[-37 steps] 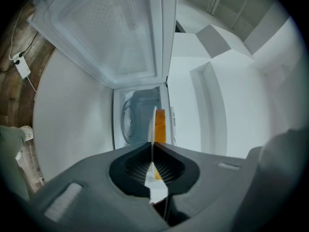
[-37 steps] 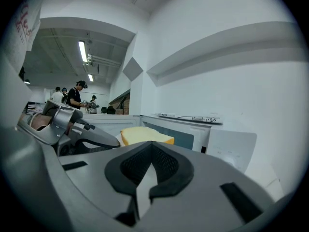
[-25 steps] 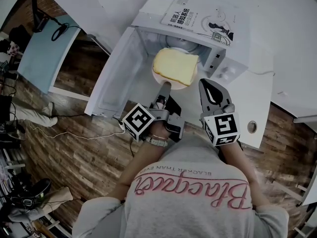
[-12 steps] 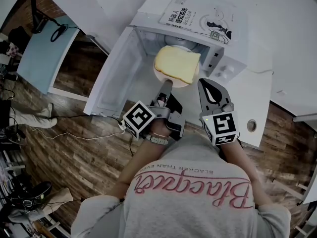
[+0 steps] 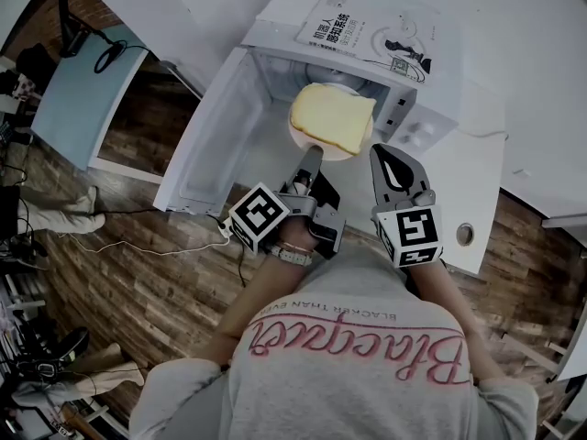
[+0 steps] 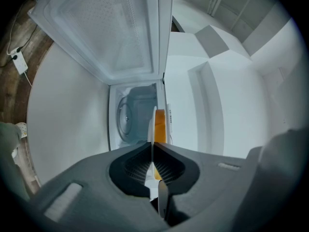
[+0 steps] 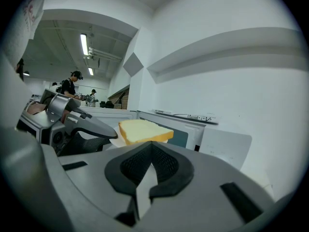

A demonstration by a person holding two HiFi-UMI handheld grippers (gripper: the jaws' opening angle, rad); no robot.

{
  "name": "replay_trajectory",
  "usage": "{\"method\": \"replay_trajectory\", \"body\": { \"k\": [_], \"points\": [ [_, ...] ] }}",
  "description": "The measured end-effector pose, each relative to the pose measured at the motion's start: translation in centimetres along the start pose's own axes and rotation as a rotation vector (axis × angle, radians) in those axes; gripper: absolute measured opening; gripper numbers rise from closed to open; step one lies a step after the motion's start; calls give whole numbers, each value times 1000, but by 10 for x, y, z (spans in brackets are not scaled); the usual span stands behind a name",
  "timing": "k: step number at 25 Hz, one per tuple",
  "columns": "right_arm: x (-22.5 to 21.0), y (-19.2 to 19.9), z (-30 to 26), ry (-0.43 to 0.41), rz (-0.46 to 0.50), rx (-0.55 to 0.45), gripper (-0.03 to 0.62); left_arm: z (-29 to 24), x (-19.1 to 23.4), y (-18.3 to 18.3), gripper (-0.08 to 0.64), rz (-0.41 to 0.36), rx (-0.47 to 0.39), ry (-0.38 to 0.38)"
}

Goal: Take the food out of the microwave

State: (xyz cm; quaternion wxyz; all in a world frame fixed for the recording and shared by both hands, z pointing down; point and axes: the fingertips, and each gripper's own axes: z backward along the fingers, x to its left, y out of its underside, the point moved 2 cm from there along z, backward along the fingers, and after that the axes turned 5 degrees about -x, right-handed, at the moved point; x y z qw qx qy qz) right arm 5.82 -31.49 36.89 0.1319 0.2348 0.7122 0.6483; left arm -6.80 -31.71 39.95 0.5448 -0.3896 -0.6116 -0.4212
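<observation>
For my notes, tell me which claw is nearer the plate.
Left. The left claw grips the plate at its near rim; the right claw sits shut, apart, beside its right edge.

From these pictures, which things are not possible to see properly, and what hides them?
- Head view: the bread covers most of the plate; only its near rim shows.
- Head view: the roof of the microwave and the booklet on it hide the cavity's back.
- Head view: the booklet's small print is too small to read.
- Left gripper view: the left gripper blocks the plate's near part; bread shows edge-on only.
</observation>
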Motion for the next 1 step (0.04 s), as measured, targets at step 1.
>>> {"method": "replay_trajectory", "body": {
  "k": [1],
  "points": [
    [-1,0,-1,2,-1,0,9,-1,0,0,18,0,0,-1]
  ]
}}
